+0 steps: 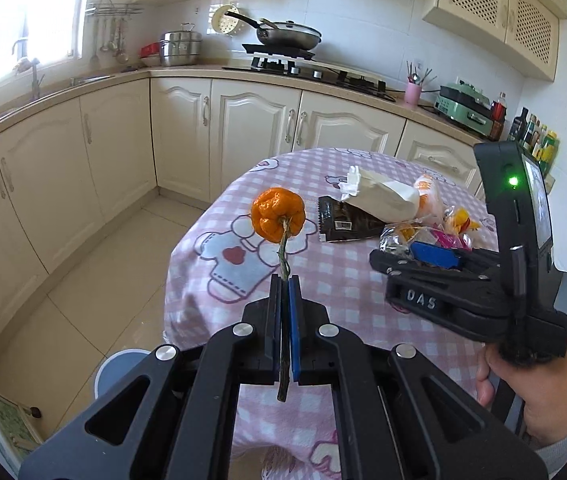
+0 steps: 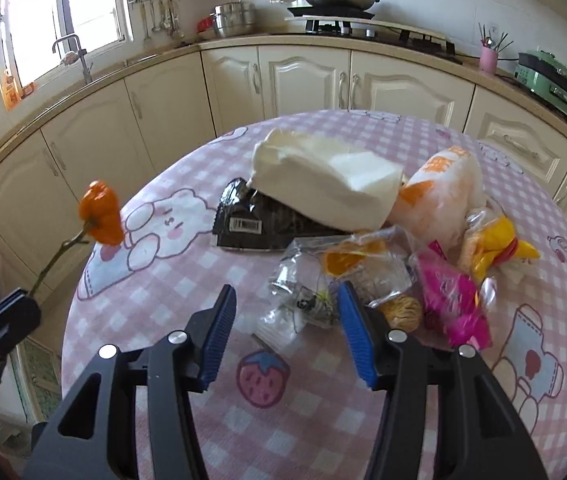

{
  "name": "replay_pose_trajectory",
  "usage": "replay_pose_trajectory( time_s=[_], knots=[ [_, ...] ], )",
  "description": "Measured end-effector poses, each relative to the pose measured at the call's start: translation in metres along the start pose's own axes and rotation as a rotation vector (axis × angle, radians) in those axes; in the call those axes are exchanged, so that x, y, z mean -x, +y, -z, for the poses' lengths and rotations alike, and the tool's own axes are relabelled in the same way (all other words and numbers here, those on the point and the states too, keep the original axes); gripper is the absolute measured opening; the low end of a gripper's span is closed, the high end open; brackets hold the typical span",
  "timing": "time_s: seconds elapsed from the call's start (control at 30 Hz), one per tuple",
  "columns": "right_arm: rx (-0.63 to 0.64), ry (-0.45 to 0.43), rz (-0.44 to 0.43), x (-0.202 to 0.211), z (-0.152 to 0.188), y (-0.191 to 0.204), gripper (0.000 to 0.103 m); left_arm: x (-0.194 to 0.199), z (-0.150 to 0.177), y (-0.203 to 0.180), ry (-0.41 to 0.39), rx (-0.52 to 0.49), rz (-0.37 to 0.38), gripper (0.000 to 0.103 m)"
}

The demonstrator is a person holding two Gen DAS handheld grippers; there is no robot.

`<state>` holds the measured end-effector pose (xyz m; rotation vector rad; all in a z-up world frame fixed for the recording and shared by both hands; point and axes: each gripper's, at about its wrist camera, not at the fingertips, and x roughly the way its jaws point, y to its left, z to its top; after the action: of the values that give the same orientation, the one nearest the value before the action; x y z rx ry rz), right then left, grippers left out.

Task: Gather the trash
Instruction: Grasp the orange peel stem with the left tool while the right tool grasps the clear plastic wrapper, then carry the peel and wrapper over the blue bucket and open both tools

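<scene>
Table [image 2: 211, 432] under pink checked cloth with cartoon prints, round, cream kitchen cabinets [image 1: 131, 136] behind. Trash heaped on far right part of cloth: white paper bag [image 2: 323, 188] lying over black wrapper [image 2: 251, 226], orange-and-white bag [image 2: 439, 196] beside, clear crumpled wrappers [image 2: 307, 300], pink wrapper [image 2: 455, 300], yellow wrapper [image 2: 499, 240]. Right gripper [image 2: 287, 304] low over near edge of heap, jaws apart, clear wrapper between blue pads, not pressed. Left gripper [image 1: 285, 284] off table's left edge, jaws together, clamped on thin green stem; shrivelled orange pepper [image 1: 277, 214] at stem's tip, raised above the cloth.
</scene>
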<state>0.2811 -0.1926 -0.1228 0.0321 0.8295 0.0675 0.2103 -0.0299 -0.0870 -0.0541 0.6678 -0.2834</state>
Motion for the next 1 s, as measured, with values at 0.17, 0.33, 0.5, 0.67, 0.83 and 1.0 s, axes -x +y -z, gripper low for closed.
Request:
replay_pose_trajectory(
  time_s=[0.17, 0.33, 0.5, 0.67, 0.83, 1.0],
  knots=[
    [0.019, -0.037, 0.014, 0.008, 0.005, 0.006, 0.032, 0.011, 0.002, 0.015, -0.027, 0.028, 0.01, 0.002],
    [0.067, -0.102, -0.049, 0.035, 0.003, 0.033, 0.029, 0.024, 0.005, 0.034, -0.056, 0.057, -0.001, 0.002],
    [0.144, -0.156, -0.131, 0.054, 0.0, 0.082, 0.029, 0.039, 0.012, 0.068, -0.074, 0.111, -0.048, 0.002],
    [0.234, -0.162, -0.248, 0.053, -0.004, 0.146, 0.029, 0.05, 0.023, 0.114, -0.075, 0.183, -0.129, 0.002],
    [0.316, -0.12, -0.345, 0.031, 0.003, 0.213, 0.029, 0.051, 0.038, 0.16, -0.049, 0.249, -0.207, 0.002],
    [0.352, -0.059, -0.413, -0.005, 0.01, 0.261, 0.029, 0.037, 0.052, 0.198, -0.005, 0.302, -0.26, 0.002]
  ],
)
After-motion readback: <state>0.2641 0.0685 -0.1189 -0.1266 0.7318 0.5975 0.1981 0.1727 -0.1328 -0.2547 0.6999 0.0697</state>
